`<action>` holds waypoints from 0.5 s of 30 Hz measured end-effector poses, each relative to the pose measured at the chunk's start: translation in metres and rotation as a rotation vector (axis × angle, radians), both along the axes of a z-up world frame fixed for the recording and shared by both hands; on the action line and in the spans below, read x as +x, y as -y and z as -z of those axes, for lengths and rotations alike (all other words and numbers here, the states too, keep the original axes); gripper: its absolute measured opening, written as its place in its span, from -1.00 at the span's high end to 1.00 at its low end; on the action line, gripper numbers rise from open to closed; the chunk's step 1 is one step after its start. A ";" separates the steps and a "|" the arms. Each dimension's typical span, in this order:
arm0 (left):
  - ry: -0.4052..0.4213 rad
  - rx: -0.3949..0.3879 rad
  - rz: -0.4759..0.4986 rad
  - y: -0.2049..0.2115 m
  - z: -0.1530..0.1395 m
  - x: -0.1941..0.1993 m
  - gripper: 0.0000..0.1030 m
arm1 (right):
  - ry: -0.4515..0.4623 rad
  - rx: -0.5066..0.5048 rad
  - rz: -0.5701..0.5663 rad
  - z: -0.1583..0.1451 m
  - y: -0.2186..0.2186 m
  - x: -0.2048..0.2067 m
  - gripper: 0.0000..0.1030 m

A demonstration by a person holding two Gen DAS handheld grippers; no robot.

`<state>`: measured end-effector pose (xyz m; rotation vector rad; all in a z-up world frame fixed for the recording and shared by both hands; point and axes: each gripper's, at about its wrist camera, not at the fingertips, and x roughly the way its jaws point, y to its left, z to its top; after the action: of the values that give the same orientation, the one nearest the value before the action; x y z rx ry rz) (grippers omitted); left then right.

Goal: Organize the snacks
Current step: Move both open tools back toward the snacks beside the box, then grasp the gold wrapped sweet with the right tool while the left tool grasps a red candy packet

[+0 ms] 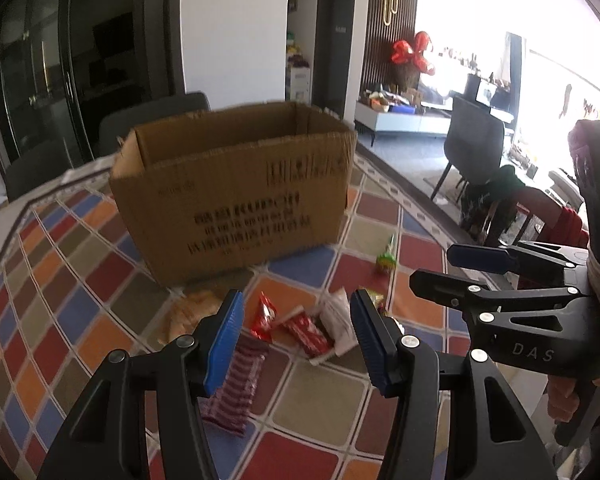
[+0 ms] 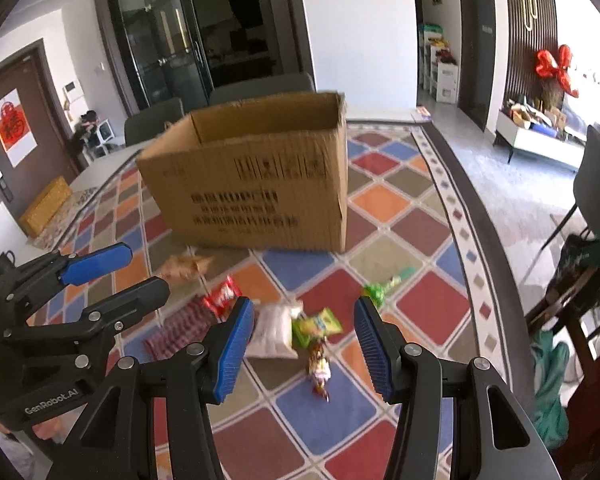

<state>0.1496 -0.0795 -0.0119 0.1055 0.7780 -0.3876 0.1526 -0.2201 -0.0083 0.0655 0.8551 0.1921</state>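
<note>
on the far side of the patchwork tablecloth (image 2: pixel 384 196) stands an open cardboard box (image 2: pixel 256 184), upright, top flaps open; whether anything lies inside cannot be told. going left to right across the near scatter: tan crinkled packet (image 2: pixel 186 266), striped maroon wrapper (image 2: pixel 176 330), red packet (image 2: pixel 222 298), white pouch (image 2: pixel 274 330), yellow-green packet (image 2: pixel 320 324), a small dark candy wrapper (image 2: pixel 319 368) nearest, and a green sweet (image 2: pixel 380 288) off to the right. all lie loose on the cloth, none touching the box. left gripper (image 1: pixel 298 338) jaws spread, nothing between the pads, tilted down over the red packets and the white pouch. right gripper (image 2: pixel 304 342) likewise spread and empty, tilted down over the white pouch and yellow-green packet. the two tools sit side by side, close, each visible in the other's view. step judged: approach before the first pick. next move likely calls for lowering one set of jaws to straddle a single packet, closing, then lifting it over the box rim. flat, slippery wrappers may slide; overlapping ones may come up together.
</note>
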 end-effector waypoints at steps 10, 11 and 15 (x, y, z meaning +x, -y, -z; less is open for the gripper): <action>-0.109 0.012 -0.009 0.003 0.041 0.007 -0.05 | -0.109 0.020 0.013 0.037 0.001 -0.005 -0.03; -0.119 0.011 -0.010 0.004 0.045 0.008 -0.05 | -0.120 0.021 0.015 0.041 0.001 -0.005 -0.03; -0.165 0.000 -0.022 0.003 0.058 0.017 -0.05 | -0.162 0.023 0.020 0.057 0.001 -0.005 -0.03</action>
<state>0.1671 -0.0821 -0.0701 0.0653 0.9411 -0.3783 0.1477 -0.2208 -0.0655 0.1122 1.0137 0.1793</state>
